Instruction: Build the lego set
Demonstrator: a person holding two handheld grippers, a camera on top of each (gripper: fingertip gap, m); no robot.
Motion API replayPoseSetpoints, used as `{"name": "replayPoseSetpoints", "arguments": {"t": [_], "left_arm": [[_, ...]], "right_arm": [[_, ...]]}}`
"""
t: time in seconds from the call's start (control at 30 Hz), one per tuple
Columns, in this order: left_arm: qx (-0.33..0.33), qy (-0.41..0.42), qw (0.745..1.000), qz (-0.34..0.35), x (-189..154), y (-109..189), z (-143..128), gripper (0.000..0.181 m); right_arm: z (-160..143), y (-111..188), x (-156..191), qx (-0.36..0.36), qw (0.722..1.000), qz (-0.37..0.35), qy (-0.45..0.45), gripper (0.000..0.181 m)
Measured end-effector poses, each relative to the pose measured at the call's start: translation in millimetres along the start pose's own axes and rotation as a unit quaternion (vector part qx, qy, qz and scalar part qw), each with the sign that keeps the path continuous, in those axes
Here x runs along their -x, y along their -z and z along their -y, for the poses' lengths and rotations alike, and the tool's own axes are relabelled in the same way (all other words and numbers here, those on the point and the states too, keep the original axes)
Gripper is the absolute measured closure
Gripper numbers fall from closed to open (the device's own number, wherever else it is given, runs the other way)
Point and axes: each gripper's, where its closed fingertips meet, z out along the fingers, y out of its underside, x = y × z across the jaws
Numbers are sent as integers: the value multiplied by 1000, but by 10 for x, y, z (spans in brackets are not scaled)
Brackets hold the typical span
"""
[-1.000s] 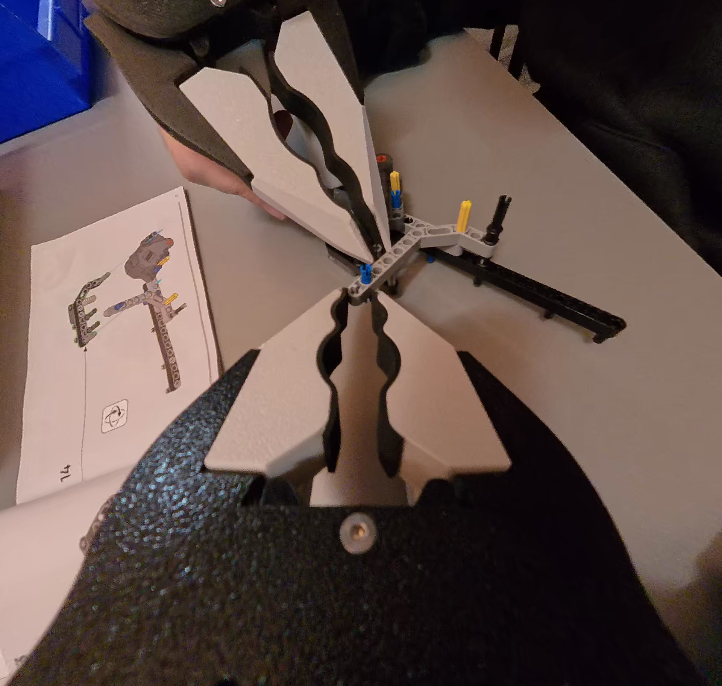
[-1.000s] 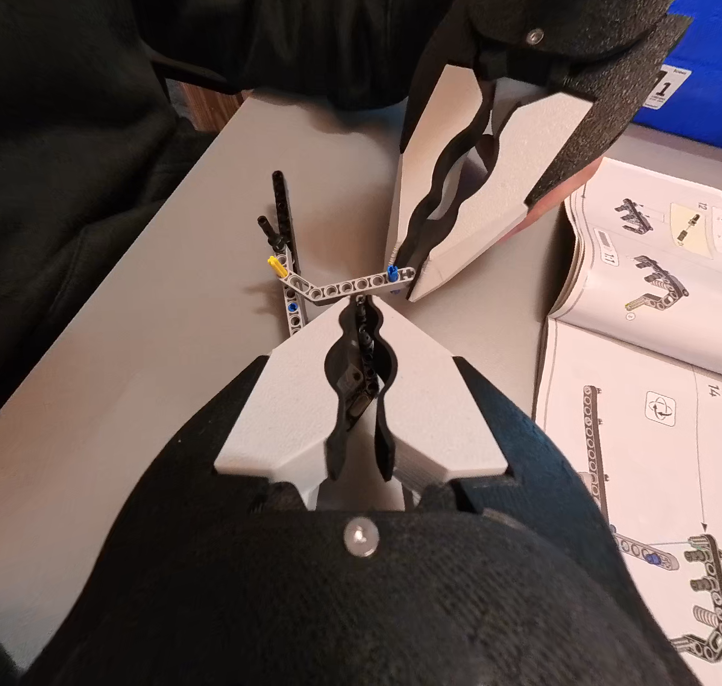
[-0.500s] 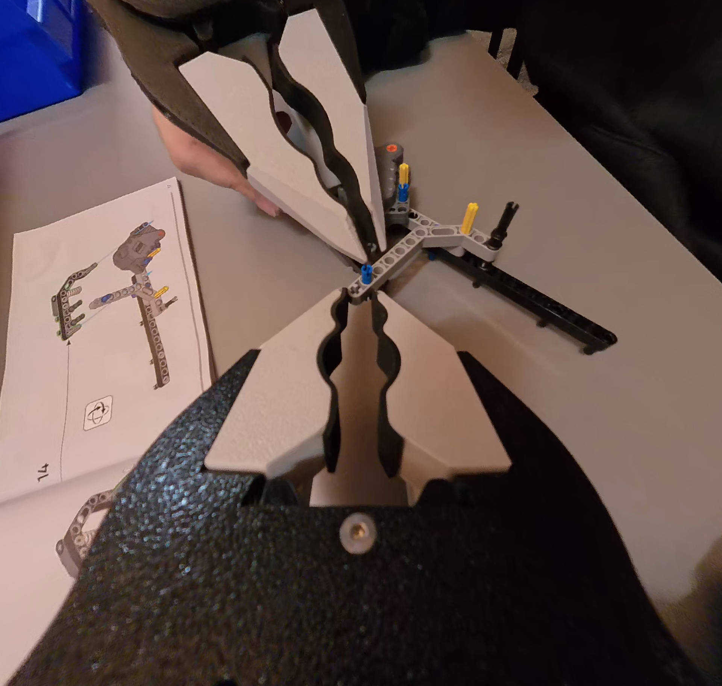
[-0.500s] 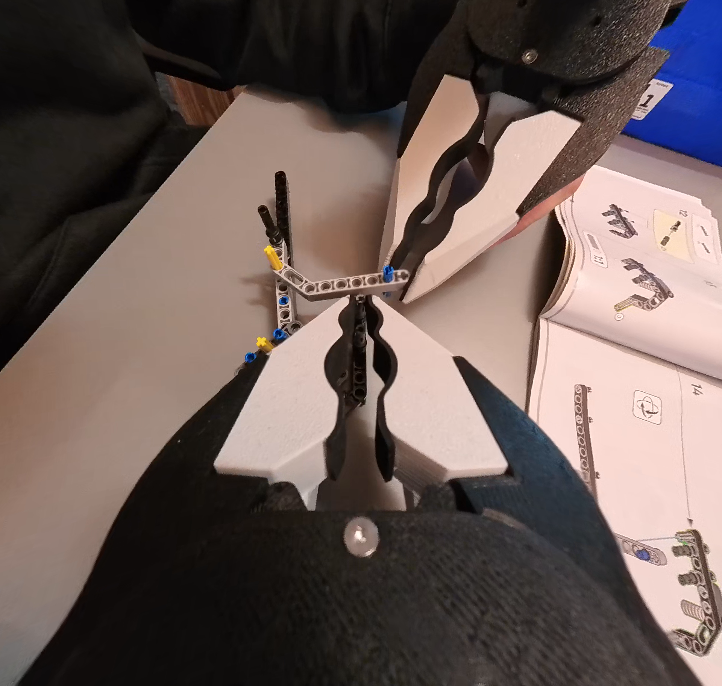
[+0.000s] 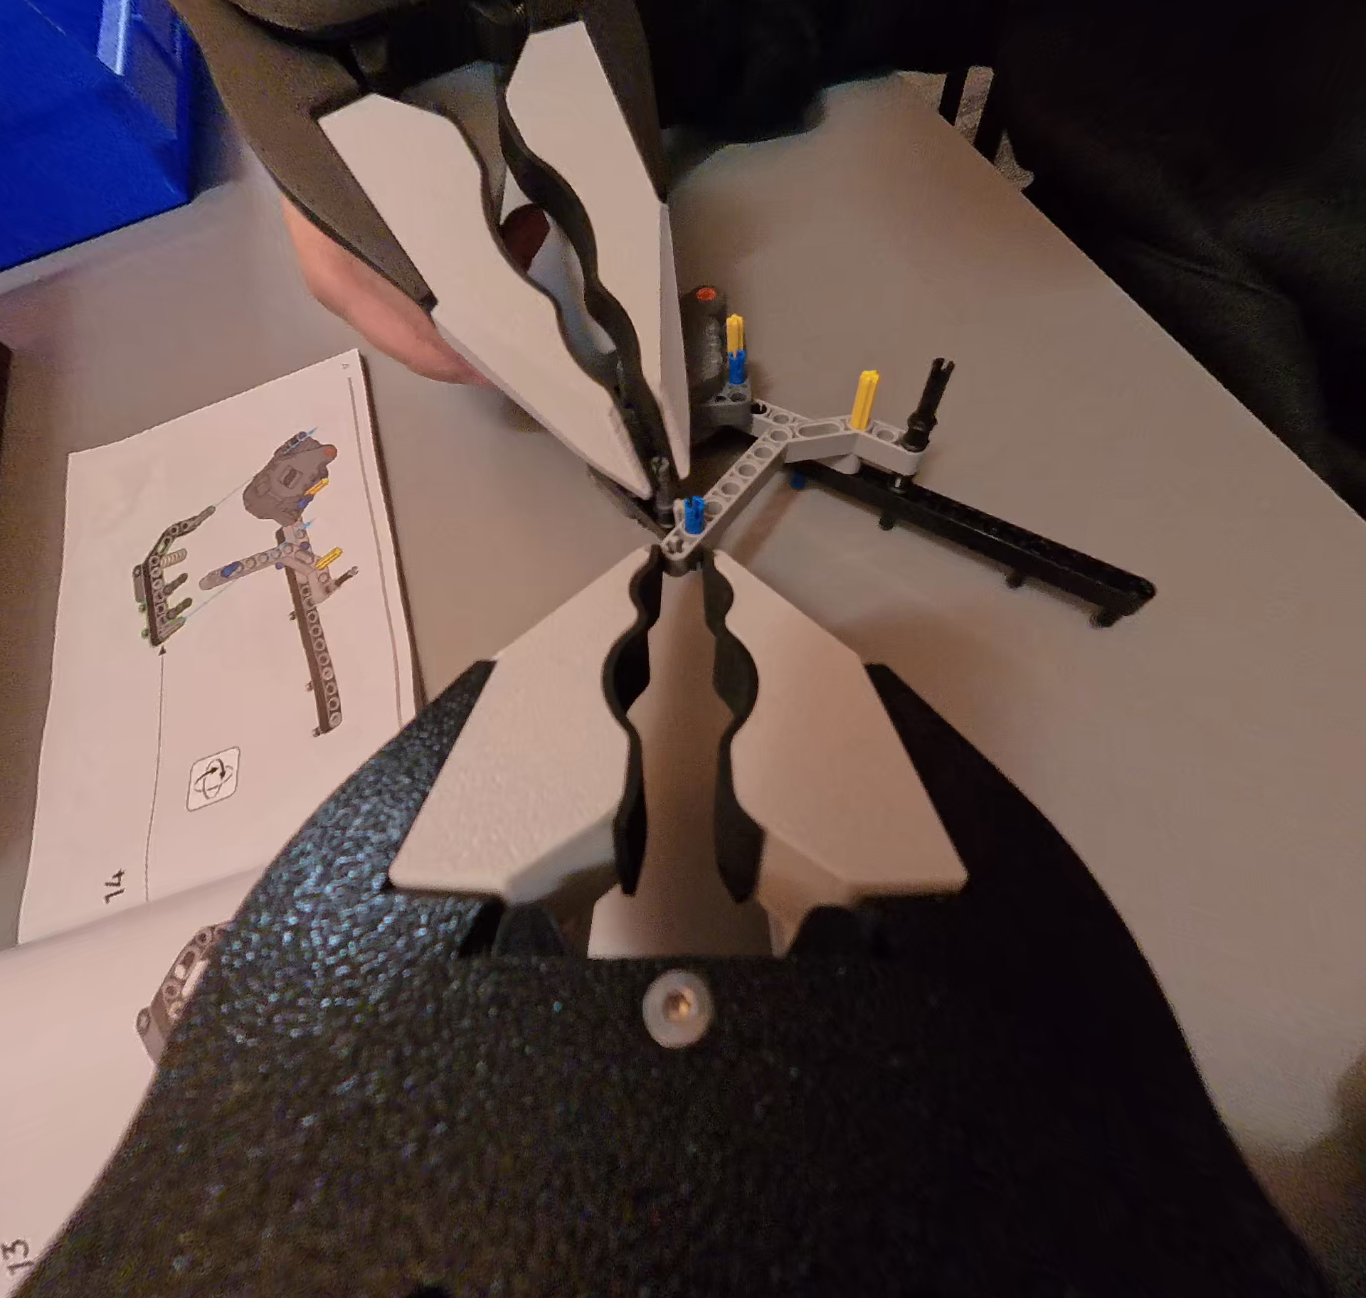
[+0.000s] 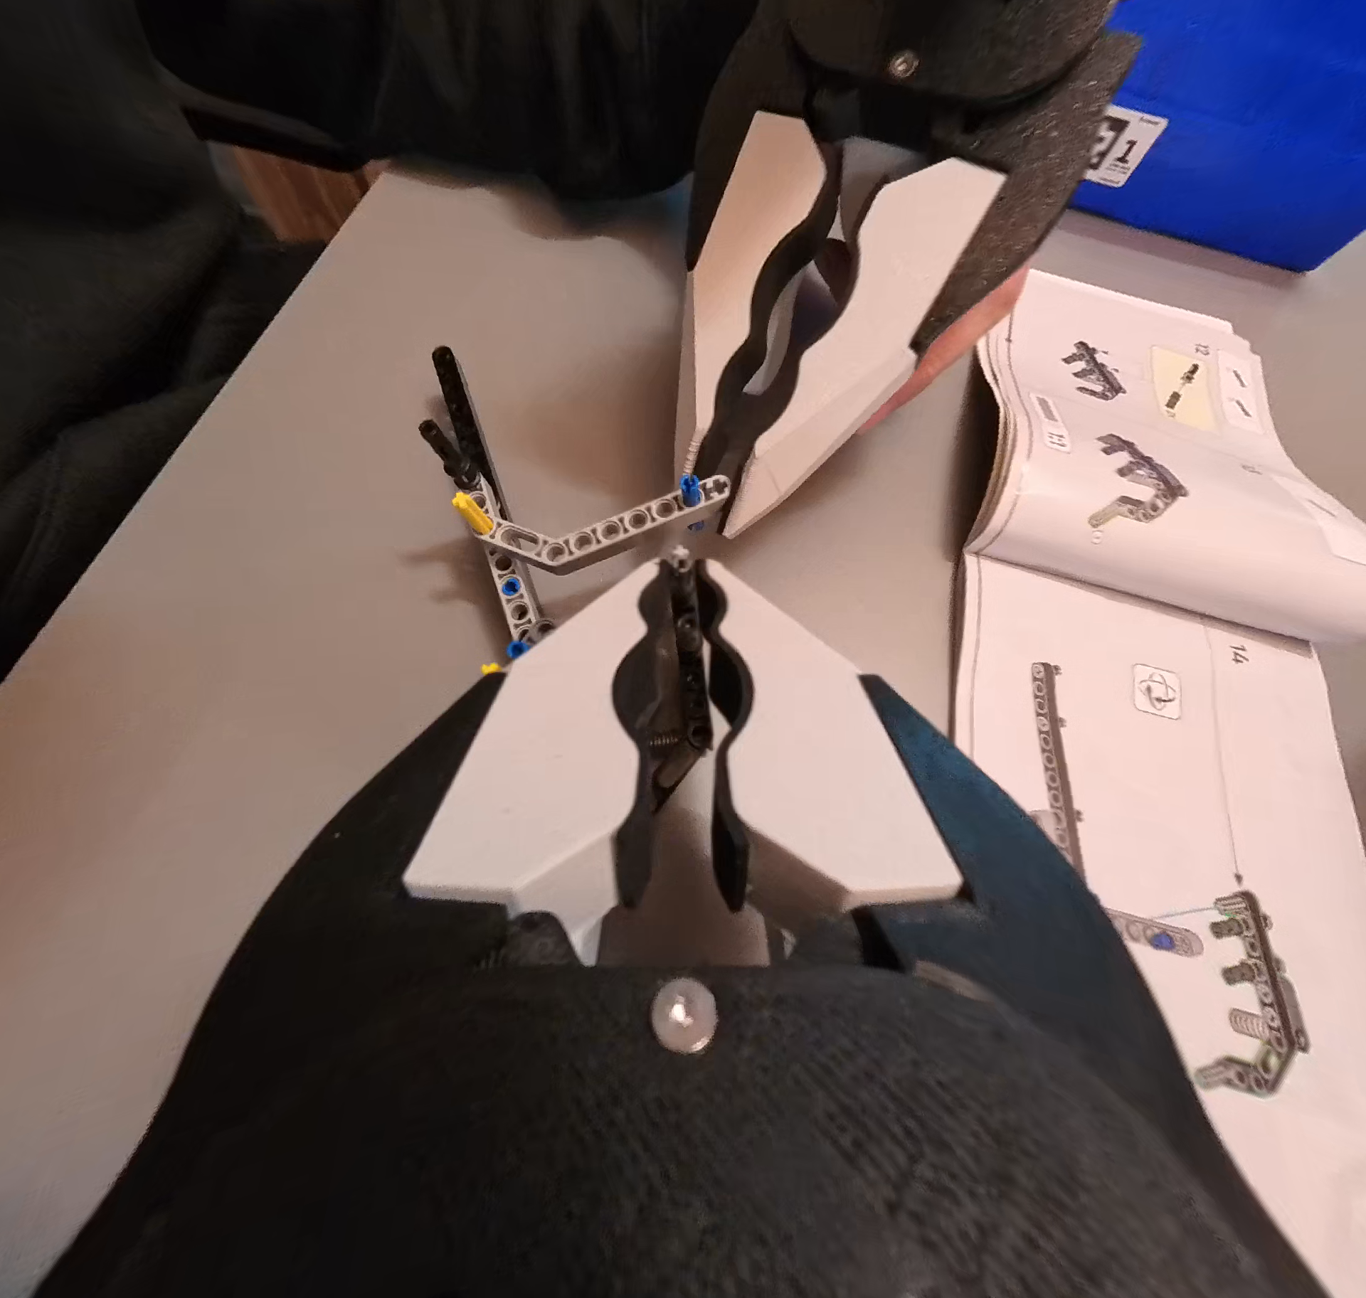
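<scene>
A light grey bent beam [image 5: 746, 464] carries a blue pin [image 5: 693, 512], a yellow axle [image 5: 863, 390] and a black pin [image 5: 928, 398]. It is joined to a long black beam [image 5: 998, 531] that lies on the table. My left gripper [image 5: 676, 560] is shut on the bent beam's near end. My right gripper [image 6: 684, 568] is shut on a short black beam piece [image 6: 684, 642] with pins. It holds that piece's tip right beside the blue pin [image 6: 689, 487]. In the left wrist view, a dark grey part [image 5: 706, 346] with an orange dot stands behind the right gripper [image 5: 661, 479].
An open instruction booklet [image 5: 222, 634] lies on the grey table [image 5: 961, 782]; it also shows in the right wrist view [image 6: 1146, 597]. A blue bin [image 6: 1220, 117] stands behind it. The table edge [image 6: 185, 450] runs close past the assembly, with a person's dark clothing beyond.
Both grippers keep their grips. The assembly has turned a little, so the dark grey part now shows behind the right gripper. The black piece stays by the blue-pin end.
</scene>
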Motion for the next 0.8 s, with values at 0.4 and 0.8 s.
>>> {"name": "replayPoseSetpoints", "arguments": {"t": [0.4,0.8], "left_arm": [[6,-5,1000,8,27,19,-12,173],[8,-7,1000,23,80,44,2,172]], "right_arm": [[20,-39,61,-10,999,26,16,179],[60,-80,136,-22,998,45,30,180]]}}
